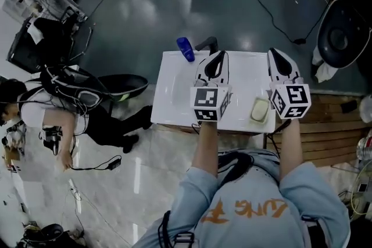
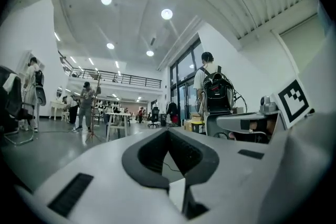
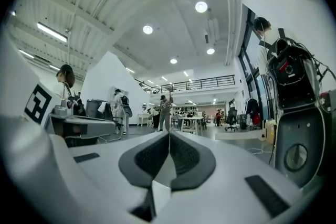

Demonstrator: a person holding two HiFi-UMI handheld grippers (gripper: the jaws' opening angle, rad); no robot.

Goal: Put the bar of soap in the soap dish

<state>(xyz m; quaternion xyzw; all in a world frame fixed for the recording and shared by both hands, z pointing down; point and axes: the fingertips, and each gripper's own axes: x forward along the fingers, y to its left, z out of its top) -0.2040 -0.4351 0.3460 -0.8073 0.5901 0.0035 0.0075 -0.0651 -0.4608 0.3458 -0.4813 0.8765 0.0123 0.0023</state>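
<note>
1. Two handheld grippers are raised above a white rectangular washbasin counter [image 1: 174,96]. Both point away from the person and sit roughly level, side by side and apart from each other.
2. Left gripper [image 1: 220,55]: its own view [image 2: 168,132] shows the dark padded jaws meeting at the tips with nothing between them. Finding: closed and empty.
3. Right gripper [image 1: 274,55]: its own view [image 3: 169,134] shows the same, with the jaws pressed together along their length and no object in them. Finding: closed and empty.
4. The cream-coloured rectangular bar of soap [image 1: 260,108] lies inside a pale shallow soap dish [image 1: 261,121]. The dish is at the near right corner of the counter and shows in the head view between the two marker cubes. Neither gripper touches the soap or the dish.
5. A small blue object [image 1: 185,48] rests at the far edge of the counter; what it is cannot be determined. Just beside it is a dark curved fitting, apparently a tap [image 1: 208,43].
6. A brown slatted wooden surface [image 1: 325,125] adjoins the counter on the right.
7. Both gripper views look out across a large, brightly lit hall with a glossy dark floor [image 1: 174,3]. A person with a black backpack [image 2: 212,89] stands near tall windows, and other people stand farther off.
</note>
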